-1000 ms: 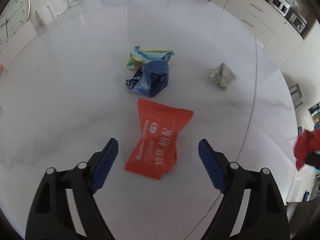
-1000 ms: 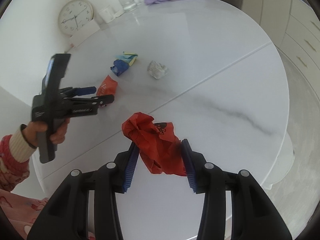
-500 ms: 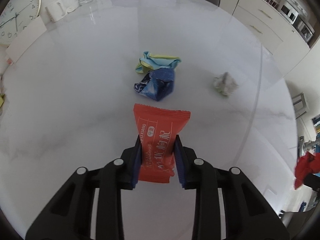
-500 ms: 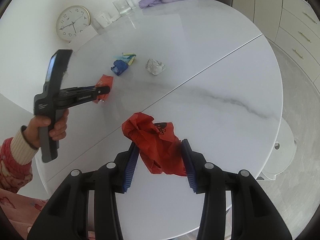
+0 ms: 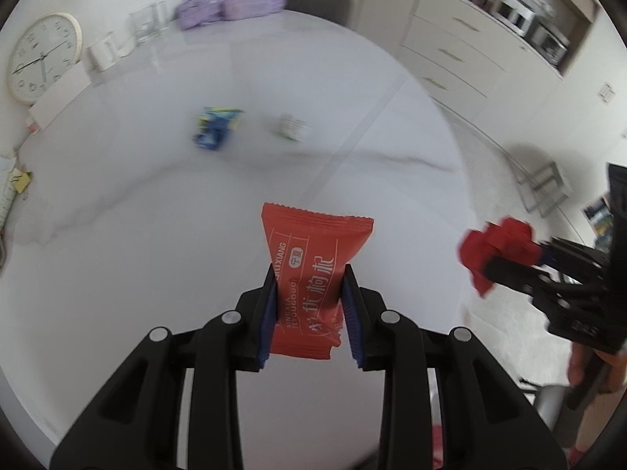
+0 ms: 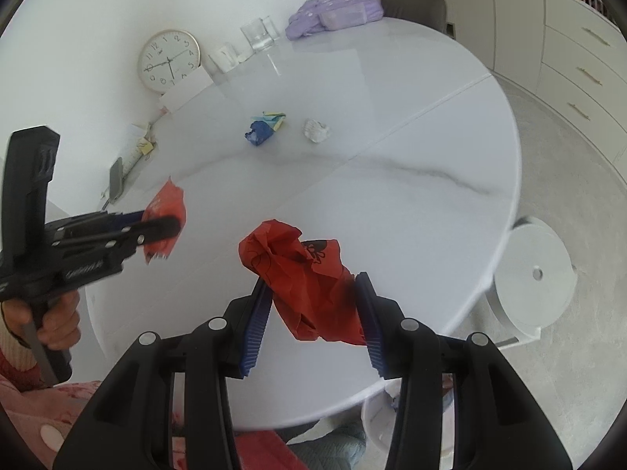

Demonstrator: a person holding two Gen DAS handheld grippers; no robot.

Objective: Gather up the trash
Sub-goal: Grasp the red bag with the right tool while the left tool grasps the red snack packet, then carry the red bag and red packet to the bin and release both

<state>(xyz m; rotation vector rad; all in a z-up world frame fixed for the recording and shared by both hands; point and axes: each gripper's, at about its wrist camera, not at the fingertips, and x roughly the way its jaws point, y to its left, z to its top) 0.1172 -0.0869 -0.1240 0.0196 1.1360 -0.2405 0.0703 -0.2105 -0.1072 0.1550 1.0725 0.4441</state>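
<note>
**Both claws loaded, held above the desk**

Left claw (image 5: 309, 297): closed on a red packet (image 5: 313, 270), low centre of the left view. Packet stands upright between the blue pads; its lower edge sits behind the pads, and the white print is only partly readable. In the right view the same packet (image 6: 164, 215) shows at mid left, part covered by the claw's black finger. Whether it clears the desk (image 6: 411, 149) cannot be told for sure from either view.

Right claw (image 6: 313, 305): clamped on a crumpled red bag (image 6: 309, 278), low centre of the right view. Black print on the bag is creased and unreadable. In the left view the bag (image 5: 497, 246) appears at the right edge, blurred, off the desk rim over the floor.

On the desk, upper centre of the right view: a blue wrapper (image 6: 258, 131) touching a yellow-green wrapper (image 6: 274, 117) behind it, and a white paper wad (image 6: 316, 130) near them, apart. All three are smeared by motion blur in the left view.

Far rim: clock (image 6: 168, 60) leaning on the wall, glasses (image 6: 260, 35), purple bag (image 6: 337, 4). A white stool (image 6: 533, 274) stands on the floor at right, part cut by the desk edge.
</note>
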